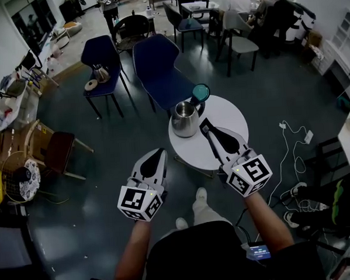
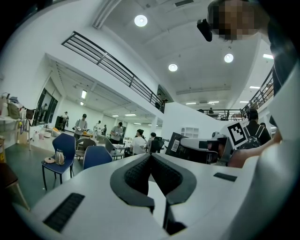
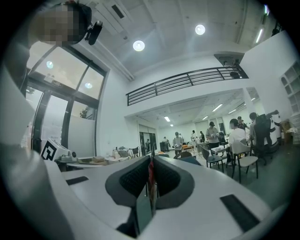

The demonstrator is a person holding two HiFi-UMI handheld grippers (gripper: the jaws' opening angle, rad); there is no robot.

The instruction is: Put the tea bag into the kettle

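Tea bag in hand, not yet in the kettle (image 1: 185, 119).
Right tongs (image 1: 204, 125) pinch a thin tea bag (image 3: 150, 180) just beside the kettle, above the tabletop (image 1: 232, 113); left tongs (image 1: 160, 152), closed on nothing, hang farther from it. Dropping it in remains.

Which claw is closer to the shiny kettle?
Right. The right claw, pinching the tea bag, is over the table just beside the kettle. The left claw is off the table, farther back.

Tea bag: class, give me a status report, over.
Left claw shut, empty, off the table. Right claw shut on tea bag, tips by the kettle. Nothing seen in the way.
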